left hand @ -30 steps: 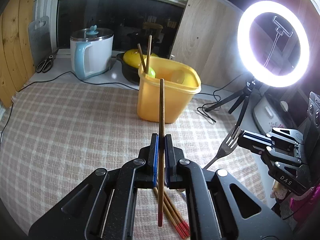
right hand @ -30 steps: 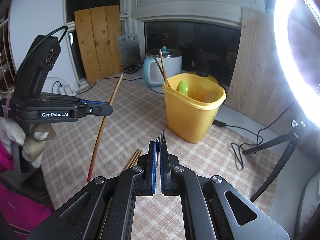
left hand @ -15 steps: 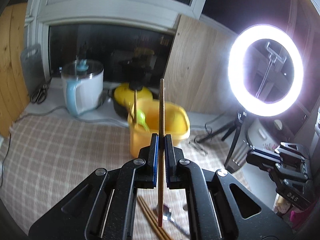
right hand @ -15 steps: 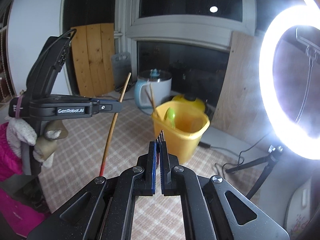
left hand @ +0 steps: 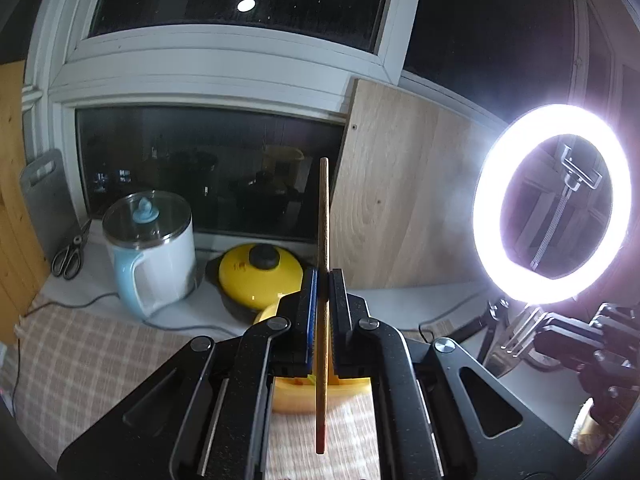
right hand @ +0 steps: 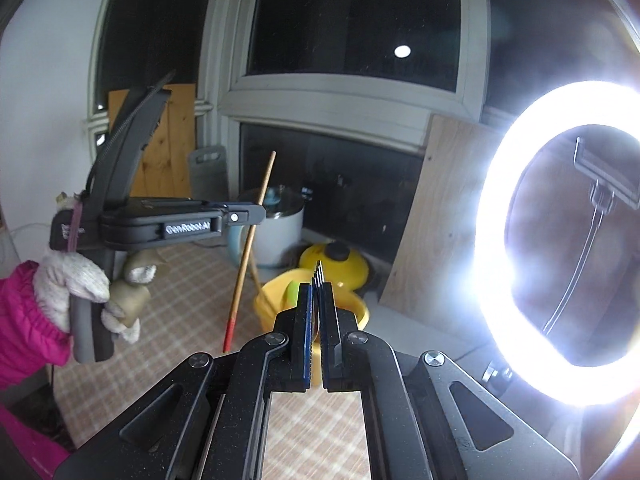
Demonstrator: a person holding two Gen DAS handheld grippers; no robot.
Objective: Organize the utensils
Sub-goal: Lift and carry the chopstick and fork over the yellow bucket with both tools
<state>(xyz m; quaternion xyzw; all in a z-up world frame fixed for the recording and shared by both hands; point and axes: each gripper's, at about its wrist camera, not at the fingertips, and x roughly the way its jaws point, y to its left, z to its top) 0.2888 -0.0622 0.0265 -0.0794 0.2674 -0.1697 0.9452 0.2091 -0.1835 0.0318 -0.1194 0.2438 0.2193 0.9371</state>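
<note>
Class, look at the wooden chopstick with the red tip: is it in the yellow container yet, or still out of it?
Out. The chopstick is clamped in the left hand-held gripper, in the air beside the yellow container, red tip down over the checked cloth.

A wooden chopstick (left hand: 323, 280) with a red lower tip stands near upright, clamped between the left gripper's (left hand: 323, 276) pads; a metal fork's (right hand: 319, 276) tines jut past the right gripper's (right hand: 317, 292) closed pads; the yellow bin (right hand: 267, 312) sits beyond, below both.

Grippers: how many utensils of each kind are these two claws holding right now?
Chopstick, in left gripper: 1
Fork, in right gripper: 1
Total: 2
</note>
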